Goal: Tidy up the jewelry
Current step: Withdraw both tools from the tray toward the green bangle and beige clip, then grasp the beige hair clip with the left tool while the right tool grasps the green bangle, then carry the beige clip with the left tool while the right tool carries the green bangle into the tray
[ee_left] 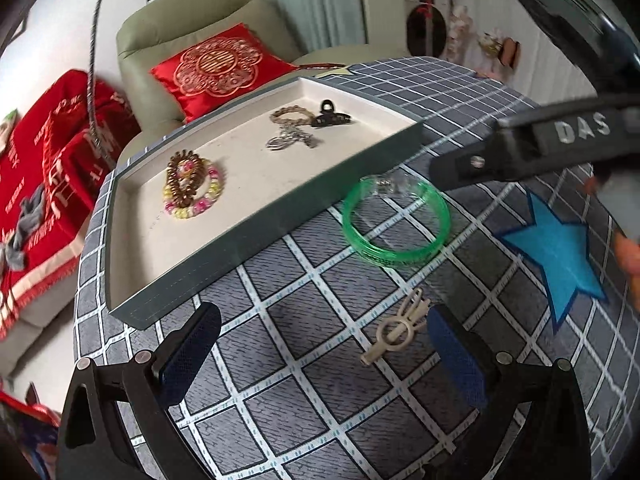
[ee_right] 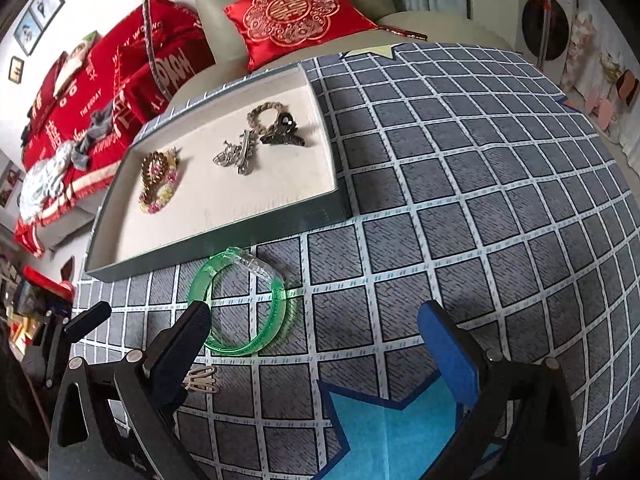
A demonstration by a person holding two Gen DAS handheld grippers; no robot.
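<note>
A grey tray with a cream floor holds a beaded bracelet with a brown coil tie, a silver clip, a braided band and a black claw clip. A green bangle lies on the checked cloth beside the tray's near wall. A beige hair clip lies nearer. My left gripper is open, the beige clip by its right finger. My right gripper is open, its left finger over the bangle's edge.
The round table wears a grey checked cloth with a blue star patch. A sofa with a red cushion stands behind. The right gripper's body reaches in above the bangle in the left wrist view.
</note>
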